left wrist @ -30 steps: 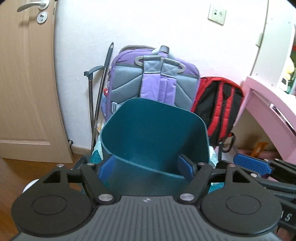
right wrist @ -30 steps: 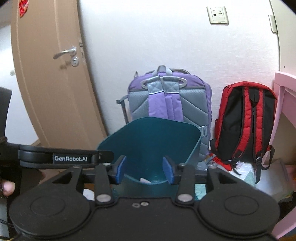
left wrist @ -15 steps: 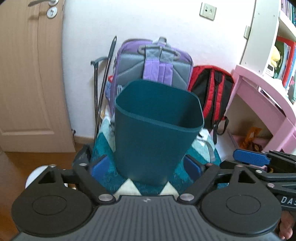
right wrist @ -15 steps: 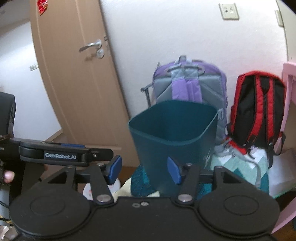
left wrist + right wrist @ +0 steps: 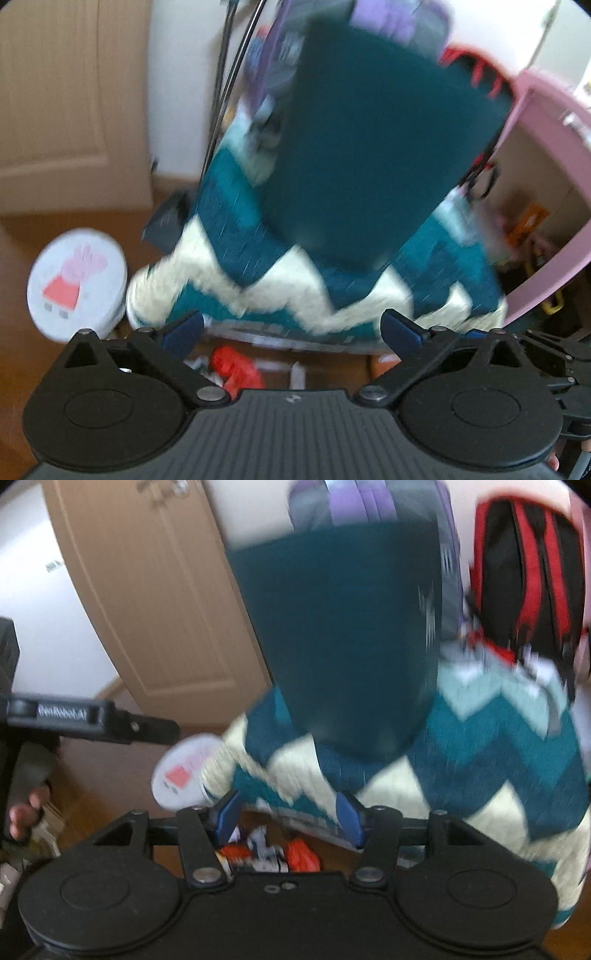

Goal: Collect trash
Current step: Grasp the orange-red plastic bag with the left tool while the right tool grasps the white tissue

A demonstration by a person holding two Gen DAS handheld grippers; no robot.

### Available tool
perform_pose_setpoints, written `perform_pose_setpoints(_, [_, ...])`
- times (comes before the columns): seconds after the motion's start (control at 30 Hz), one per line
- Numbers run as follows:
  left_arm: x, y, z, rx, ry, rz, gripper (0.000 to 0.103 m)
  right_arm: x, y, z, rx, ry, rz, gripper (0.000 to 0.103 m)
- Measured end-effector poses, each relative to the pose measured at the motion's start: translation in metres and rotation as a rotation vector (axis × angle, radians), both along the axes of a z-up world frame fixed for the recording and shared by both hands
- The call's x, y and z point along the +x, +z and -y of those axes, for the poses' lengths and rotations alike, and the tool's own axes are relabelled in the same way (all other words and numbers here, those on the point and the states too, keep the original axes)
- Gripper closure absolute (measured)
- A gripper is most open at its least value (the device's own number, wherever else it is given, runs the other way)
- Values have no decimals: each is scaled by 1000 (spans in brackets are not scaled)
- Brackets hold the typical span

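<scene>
A dark teal bin (image 5: 373,147) stands on a teal and white zigzag blanket (image 5: 258,280); it also shows in the right wrist view (image 5: 343,642). Both views are blurred. Red and white wrappers (image 5: 236,369) lie on the wooden floor just below the blanket's front edge, also in the right wrist view (image 5: 273,856). My left gripper (image 5: 291,330) is open and empty above the wrappers. My right gripper (image 5: 288,816) is open and empty, close over the same wrappers.
A round white Peppa Pig stool (image 5: 75,284) stands left of the blanket. A purple backpack (image 5: 369,506) and a red and black backpack (image 5: 524,576) lean on the wall. A pink desk (image 5: 554,173) is at right, a wooden door (image 5: 147,590) at left.
Both grippers have pulled back from the bin and tilted down. The bin now looks farther up in both views, and floor wrappers have come into view under the fingers.
</scene>
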State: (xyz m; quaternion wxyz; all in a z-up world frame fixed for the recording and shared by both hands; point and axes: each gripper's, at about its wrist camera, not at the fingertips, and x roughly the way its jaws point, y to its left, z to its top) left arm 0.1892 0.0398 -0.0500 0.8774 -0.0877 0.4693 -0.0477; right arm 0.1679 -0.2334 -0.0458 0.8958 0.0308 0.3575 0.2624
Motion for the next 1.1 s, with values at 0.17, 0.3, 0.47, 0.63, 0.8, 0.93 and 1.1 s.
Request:
perform_pose_setpoints(0.17, [26,-80,-12,49,24,-147,0,34,-86,-7,-27,-81,-173,46])
perform_pose_setpoints(0.3, [42,-139,-13,86,31,-213,0,52,-149,-15,-52,-125,-284,46])
perform_pose_setpoints(0.47, [67,-210,-8,155,35,-305,0,78,-217,-37,-147,-116,-370,46])
perform_pose_setpoints(0.63, [87,-279,2,252,39,-383,0,95,-284,-51,-220,-118,-478,46])
perform_pose_setpoints(0.8, [102,-345,5,282,54,-467,1,108,-343,-55,-266,-139,-593,46])
perform_pose_setpoints(0.93, [110,-384,8,291,42,-516,1,118,-381,-59,-305,-141,-656,46])
perform_pose_setpoints(1.1, [116,-425,12,289,20,-560,1,131,-418,-63,-319,-150,-708,46])
